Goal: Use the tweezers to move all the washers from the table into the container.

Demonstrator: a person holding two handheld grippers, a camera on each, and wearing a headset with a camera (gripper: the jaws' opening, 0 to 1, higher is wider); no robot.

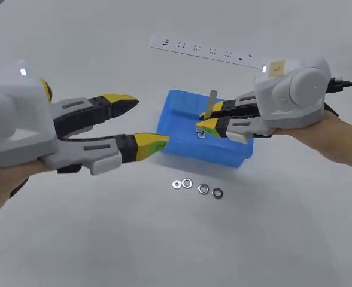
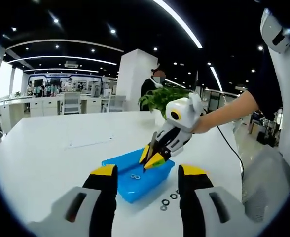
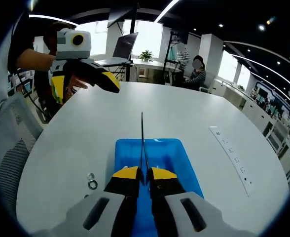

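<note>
Four small silver metal washers (image 1: 187,183) sit in a short row on the white table (image 1: 104,251), just in front of the blue plastic container (image 1: 176,107), and a couple more look to be lying inside it already. Our right tongs (image 1: 209,125) are clamped tight on the thin grey metal tweezers (image 1: 212,103) over the container's middle. The tweezers' top end pokes up past the tongs, and we can't make out the tips from the head view.

Our guess is we're at the drop-or-go-back point. To do it well, we'd clear the container's near wall before swinging toward the row, then come down on the washer closest to the tongs. We'd grip it across the rim rather than pinching flat from above, since thin rings like these will probably skid on the smooth top. An even squeeze should keep the tweezers from twisting.

Pose-wise, our right hand (image 1: 337,140) comes in from the right, tongs roughly level and pointing left. Meanwhile our left tongs (image 1: 137,122) hang spread wide and empty just beside the container's left edge, aimed at it.
</note>
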